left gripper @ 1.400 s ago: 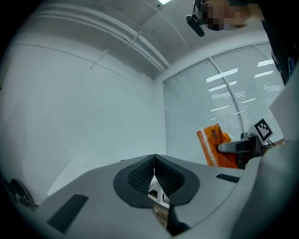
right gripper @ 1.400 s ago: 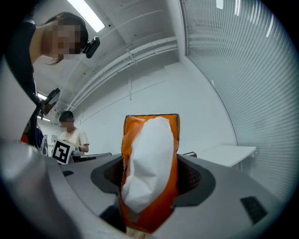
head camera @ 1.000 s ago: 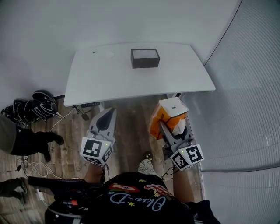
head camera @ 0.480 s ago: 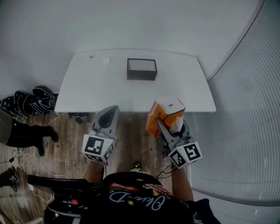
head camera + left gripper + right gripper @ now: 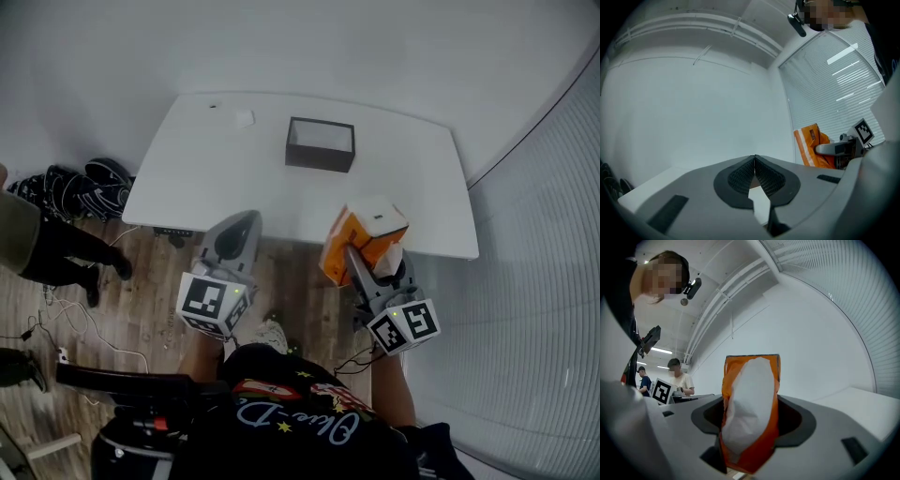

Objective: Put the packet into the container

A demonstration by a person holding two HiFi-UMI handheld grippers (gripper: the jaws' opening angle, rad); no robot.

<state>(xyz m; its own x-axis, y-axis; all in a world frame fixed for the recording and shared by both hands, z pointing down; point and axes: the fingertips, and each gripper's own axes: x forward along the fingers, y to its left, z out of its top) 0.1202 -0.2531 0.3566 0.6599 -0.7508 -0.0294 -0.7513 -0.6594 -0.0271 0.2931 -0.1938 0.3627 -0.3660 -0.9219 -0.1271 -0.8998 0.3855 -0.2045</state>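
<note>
**A:** So, where's the packet (image 5: 750, 413)?

**B:** In the right gripper (image 5: 371, 255). The jaws stand wide and press on it from both sides. It's orange and white, and it stands upright with its top above the jaws.

**A:** Is it over the table (image 5: 187, 187)?

**B:** Only just. From the head view it hangs in the air at the white table's near edge. The container (image 5: 321, 143) sits further back, near the middle of the table and well apart from the packet. It's a dark open box with a pale inside.

**A:** And the left gripper (image 5: 754, 159)?

**B:** Closed. Its pads meet at the tips and it grips no object. It hangs beside the right one, also at the near edge.

**A:** What else is around?

**B:** There's a small white scrap (image 5: 244, 118) on the table's far left part. Dark shoes (image 5: 84, 192) lie on the wood floor (image 5: 141, 309) to the left, and a person's leg (image 5: 56, 248) is near them.
</note>
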